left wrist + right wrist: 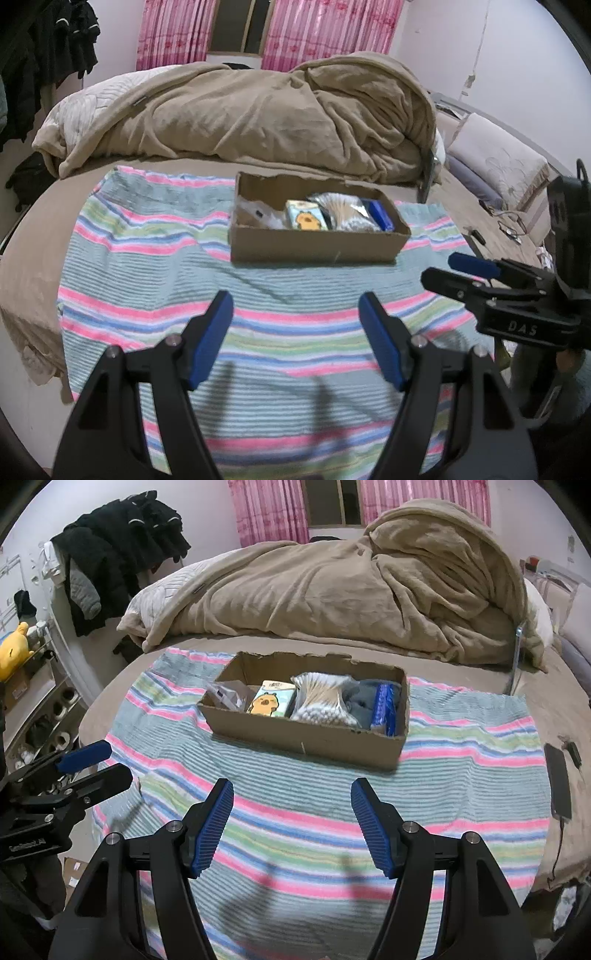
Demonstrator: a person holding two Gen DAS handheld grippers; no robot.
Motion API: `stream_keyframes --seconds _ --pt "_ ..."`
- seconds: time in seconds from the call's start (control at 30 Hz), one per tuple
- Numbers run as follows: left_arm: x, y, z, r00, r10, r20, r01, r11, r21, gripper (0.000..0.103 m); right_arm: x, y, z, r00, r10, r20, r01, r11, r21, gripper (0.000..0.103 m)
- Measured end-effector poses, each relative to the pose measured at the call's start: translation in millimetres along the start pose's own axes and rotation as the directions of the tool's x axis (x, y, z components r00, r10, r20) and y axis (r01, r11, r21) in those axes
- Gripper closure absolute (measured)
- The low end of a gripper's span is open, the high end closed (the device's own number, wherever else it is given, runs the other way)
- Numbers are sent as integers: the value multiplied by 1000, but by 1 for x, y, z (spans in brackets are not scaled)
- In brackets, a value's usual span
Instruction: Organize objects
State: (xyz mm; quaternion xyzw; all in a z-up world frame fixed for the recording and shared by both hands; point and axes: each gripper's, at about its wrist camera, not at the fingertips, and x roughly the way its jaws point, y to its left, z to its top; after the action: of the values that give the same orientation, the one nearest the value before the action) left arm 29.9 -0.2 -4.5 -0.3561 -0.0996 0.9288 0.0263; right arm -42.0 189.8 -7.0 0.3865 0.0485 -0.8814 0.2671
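Cardboard box [306,734] sits on a striped towel [314,830] spread over the bed [565,686], and the task's things already lie side by side inside it: a clear bag at the left end, a tissue pack [267,701] with a cartoon animal, a bundle of cotton swabs [321,698], a grey cloth [364,703] and a blue item [386,707] against the right wall. Nothing loose shows on the towel around the box.

Both tools hang above the near part of the towel, well apart from the box. The left gripper [295,339] has its blue pads spread with only towel between them; the right gripper [291,823] is likewise spread and holds nothing.

Judging by the filled box, the sorting looks close to finished, and the step in hand seems to be drawing clear or checking the arrangement. To do that well, keep both pairs of fingers wide and above the box rim so no pad catches the torn cardboard edge or drags the towel. If an item needs straightening, approach from above and press lightly, since the soft bedding beneath will give.

Beyond the towel lies a rumpled tan blanket [332,590]. Pink curtains [269,509] frame a window, dark clothes [122,546] hang at the left, and a phone [557,779] rests on the bed at the right.
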Motion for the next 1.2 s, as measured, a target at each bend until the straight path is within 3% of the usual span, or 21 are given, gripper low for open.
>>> stream_keyframes --seconds 0.07,0.13,0.2,0.33,0.87,1.2 --pt "-1 -2 -5 1000 4 5 -4 1000 11 31 -5 2 -5 1000 -4 16 4 1000 -2 34" --pt "0 -3 -11 1000 12 8 -12 1000 10 17 -8 4 -11 1000 -7 24 7 1000 1 33" --pt "1 -3 -16 1000 -4 8 4 1000 -3 12 -10 5 -17 999 -6 33 6 1000 1 33" --pt "0 -6 -22 999 22 24 -22 1000 19 11 -13 4 -29 998 -5 58 4 1000 17 23" --pt "-10 -18 -31 995 85 49 -87 996 37 6 -23 -2 -40 996 -3 91 -1 999 43 22" --pt "-12 -26 -29 994 78 74 -82 995 61 5 -27 -4 -42 995 -12 98 8 999 41 22"
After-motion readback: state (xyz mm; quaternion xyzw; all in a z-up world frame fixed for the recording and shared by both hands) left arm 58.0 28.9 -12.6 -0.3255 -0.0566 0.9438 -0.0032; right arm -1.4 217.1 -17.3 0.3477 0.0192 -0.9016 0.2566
